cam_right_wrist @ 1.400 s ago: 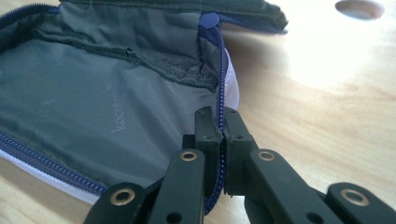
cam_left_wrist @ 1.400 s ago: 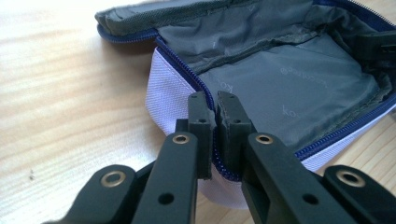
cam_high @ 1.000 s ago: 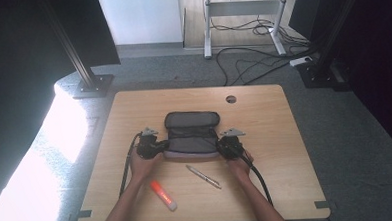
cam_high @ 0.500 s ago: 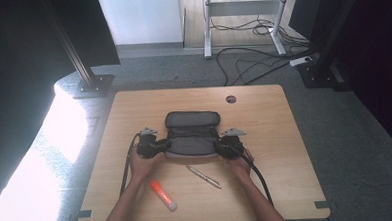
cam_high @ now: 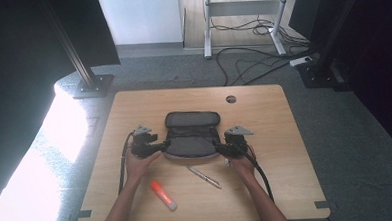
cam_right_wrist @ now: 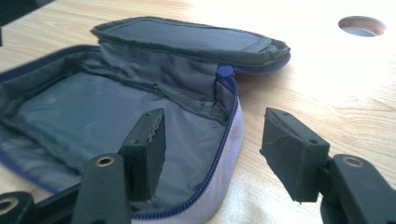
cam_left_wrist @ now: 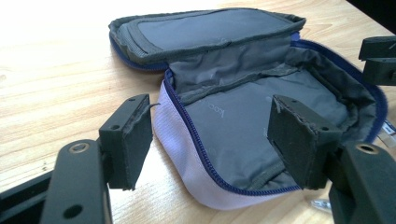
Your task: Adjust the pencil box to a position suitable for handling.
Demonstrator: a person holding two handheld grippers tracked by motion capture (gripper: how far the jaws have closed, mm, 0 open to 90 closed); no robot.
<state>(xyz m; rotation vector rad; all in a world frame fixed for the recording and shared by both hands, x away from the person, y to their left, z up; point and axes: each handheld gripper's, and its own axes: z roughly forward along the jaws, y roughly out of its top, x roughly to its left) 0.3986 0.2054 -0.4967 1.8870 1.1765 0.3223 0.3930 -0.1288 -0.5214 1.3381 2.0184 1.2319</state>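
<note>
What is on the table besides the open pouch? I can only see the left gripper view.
Observer: An orange stick with a white cap lies near the front edge of the table.
Operator: Is there anything behind the pouch?
Observer: Yes, a round hole in the tabletop, beyond the pouch and off to its right.
Operator: What is the other tool doing?
Observer: The right tool has just been opening. Its jaws straddle the pouch's side wall, one inside and one outside, and neither presses on it.
</note>
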